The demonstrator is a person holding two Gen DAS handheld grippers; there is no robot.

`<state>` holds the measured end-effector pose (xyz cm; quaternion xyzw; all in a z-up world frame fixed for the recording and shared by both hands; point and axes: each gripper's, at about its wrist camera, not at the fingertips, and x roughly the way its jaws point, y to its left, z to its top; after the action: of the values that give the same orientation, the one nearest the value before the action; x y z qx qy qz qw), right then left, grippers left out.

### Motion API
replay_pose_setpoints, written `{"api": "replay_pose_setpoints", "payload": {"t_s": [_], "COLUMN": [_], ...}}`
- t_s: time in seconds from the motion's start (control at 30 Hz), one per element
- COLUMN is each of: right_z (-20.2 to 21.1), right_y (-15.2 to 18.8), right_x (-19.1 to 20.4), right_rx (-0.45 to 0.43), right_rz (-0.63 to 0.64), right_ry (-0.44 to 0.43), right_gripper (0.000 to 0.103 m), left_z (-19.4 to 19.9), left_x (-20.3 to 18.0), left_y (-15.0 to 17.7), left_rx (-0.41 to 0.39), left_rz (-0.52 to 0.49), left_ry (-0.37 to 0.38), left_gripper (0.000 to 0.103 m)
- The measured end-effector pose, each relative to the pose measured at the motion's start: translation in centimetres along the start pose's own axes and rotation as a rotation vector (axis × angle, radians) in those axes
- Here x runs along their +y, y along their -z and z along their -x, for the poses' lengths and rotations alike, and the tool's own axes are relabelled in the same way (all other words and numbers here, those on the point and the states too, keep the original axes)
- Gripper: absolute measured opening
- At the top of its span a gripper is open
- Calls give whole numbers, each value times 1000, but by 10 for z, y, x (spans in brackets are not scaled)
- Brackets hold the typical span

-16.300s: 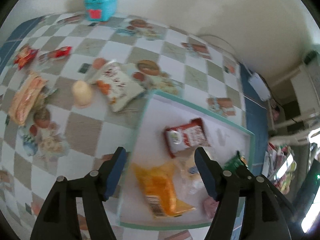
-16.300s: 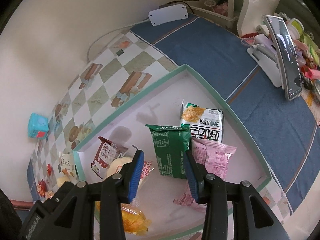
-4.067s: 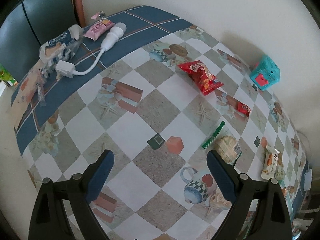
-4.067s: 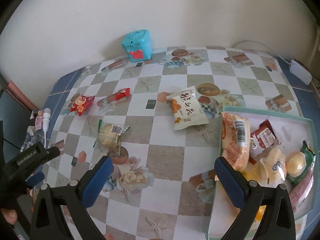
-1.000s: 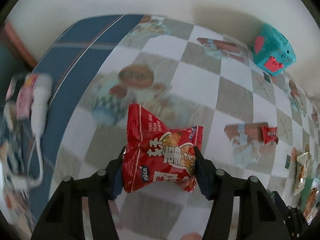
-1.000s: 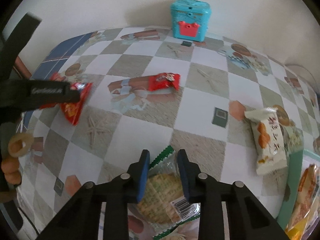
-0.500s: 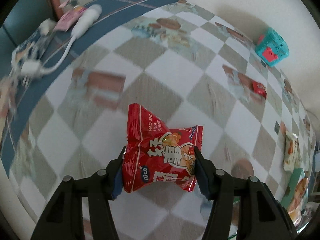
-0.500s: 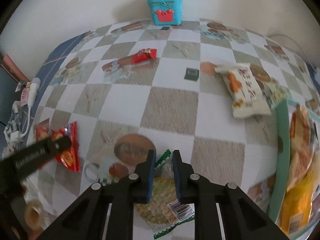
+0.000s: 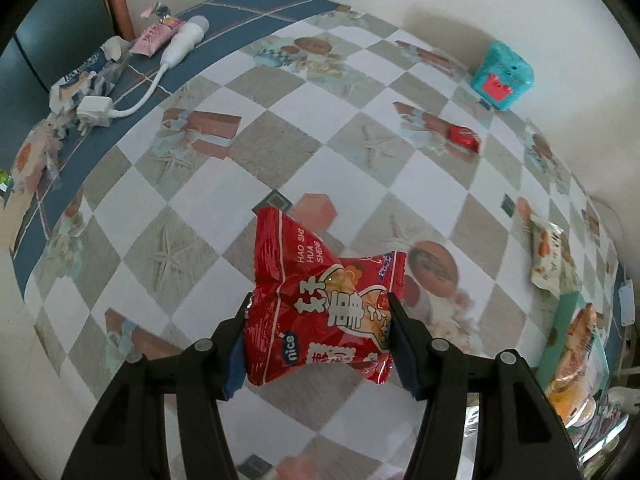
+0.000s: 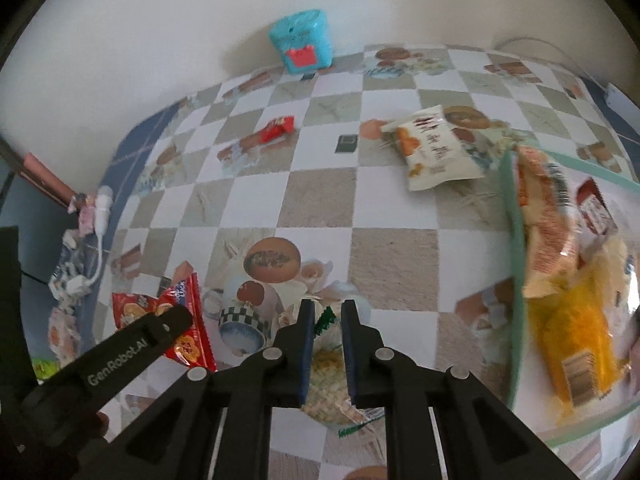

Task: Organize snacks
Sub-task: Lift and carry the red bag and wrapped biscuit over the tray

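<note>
My left gripper (image 9: pixel 318 316) is shut on a red snack bag (image 9: pixel 324 308) and holds it above the checkered tablecloth; the bag also shows in the right wrist view (image 10: pixel 176 320). My right gripper (image 10: pixel 325 320) is shut on a clear packet with a green edge and a round woven-look cracker (image 10: pixel 326 368), also lifted. The green-rimmed tray (image 10: pixel 516 280) at the right holds several snacks, among them an orange bag (image 10: pixel 576 336). A white snack packet (image 10: pixel 436 148) and a small red bar (image 10: pixel 278 127) lie on the cloth.
A teal toy box (image 10: pixel 304 40) stands by the back wall. A white charger with cable (image 9: pixel 132 92), a pink tube (image 9: pixel 154 36) and a wrapper lie on the blue border at the far left. The wall runs along the back.
Both grippers have moved on toward the tray side with their packets still held. The tray fills more of the right wrist view than half a second ago.
</note>
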<state>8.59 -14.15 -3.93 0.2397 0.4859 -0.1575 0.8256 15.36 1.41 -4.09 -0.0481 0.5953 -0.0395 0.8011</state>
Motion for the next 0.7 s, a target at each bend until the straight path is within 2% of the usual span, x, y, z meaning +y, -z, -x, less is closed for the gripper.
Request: {"api": "replay_pose_setpoints", "payload": {"t_s": [0.4, 0.53, 0.7], "right_z": [52, 64, 63], "right_y": [-17, -25, -31], "right_x": [-42, -55, -75], "right_rx": [-112, -150, -142], "right_rz": [-95, -100, -150], "right_ry": [-19, -13, -29], "right_gripper": [14, 14, 14], "left_z": [35, 39, 25], "left_x": [-51, -69, -72], "left_y": [13, 18, 19], "left_rx": [-47, -83, -42], "left_rz": [38, 4, 19], "left_ry": [78, 101, 100], "left_gripper": [61, 61, 61]}}
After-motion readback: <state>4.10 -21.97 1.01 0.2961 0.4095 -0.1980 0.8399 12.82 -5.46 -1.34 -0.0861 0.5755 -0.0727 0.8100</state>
